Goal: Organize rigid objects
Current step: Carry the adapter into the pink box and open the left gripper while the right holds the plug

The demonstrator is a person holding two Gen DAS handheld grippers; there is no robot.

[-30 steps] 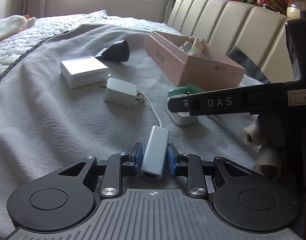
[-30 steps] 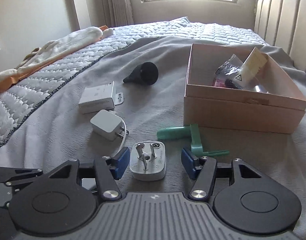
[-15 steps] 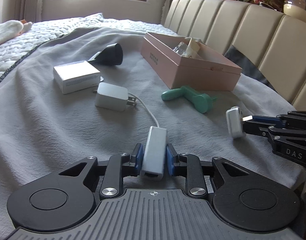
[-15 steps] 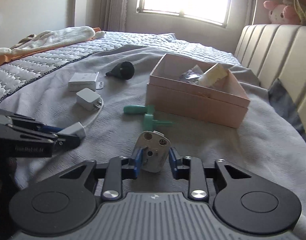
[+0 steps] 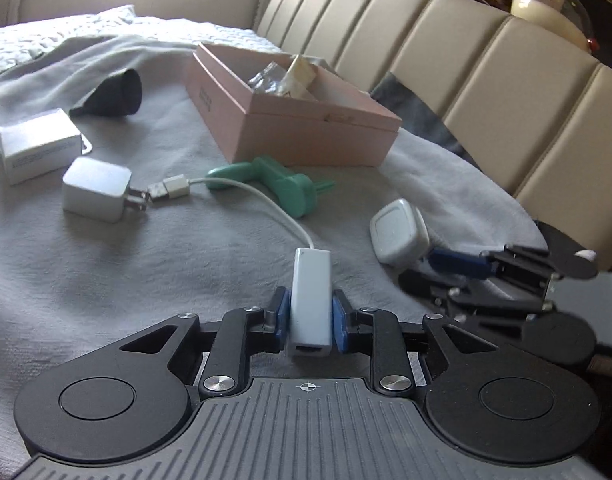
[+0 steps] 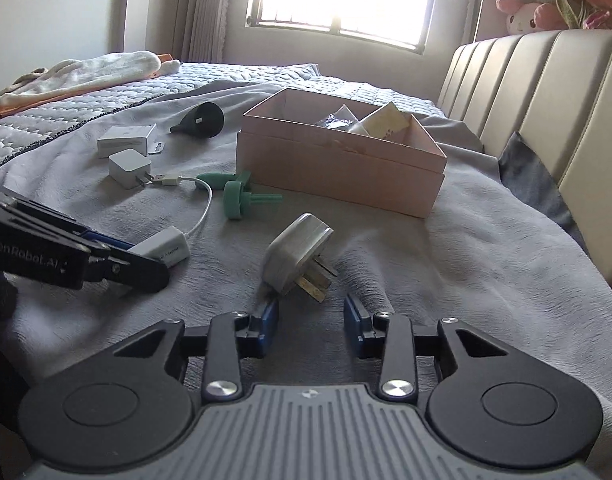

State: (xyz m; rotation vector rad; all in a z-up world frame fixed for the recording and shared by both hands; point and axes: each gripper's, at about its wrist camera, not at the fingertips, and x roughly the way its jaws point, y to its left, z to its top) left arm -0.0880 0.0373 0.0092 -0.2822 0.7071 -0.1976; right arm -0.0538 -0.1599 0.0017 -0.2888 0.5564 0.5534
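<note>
Nearest, the left gripper (image 5: 311,316) is clamping a small white adapter (image 5: 311,292), light and stiff, best held across its flat sides while its cord trails. The right gripper (image 6: 311,320), jaws just opening, is standing clear of one grey plug (image 6: 296,254) lying on the blanket (image 6: 446,264). Farther off are lying one green tool (image 6: 234,196), one white charger (image 6: 128,168), one white carton (image 6: 126,140), one black funnel (image 6: 204,120) and one pink box (image 6: 338,172).

Ahead of the right jaws, the grey plug (image 6: 296,254) and green tool (image 6: 236,196) block the way to the pink box (image 6: 338,168); bare blanket (image 6: 446,272) lies rightward.
</note>
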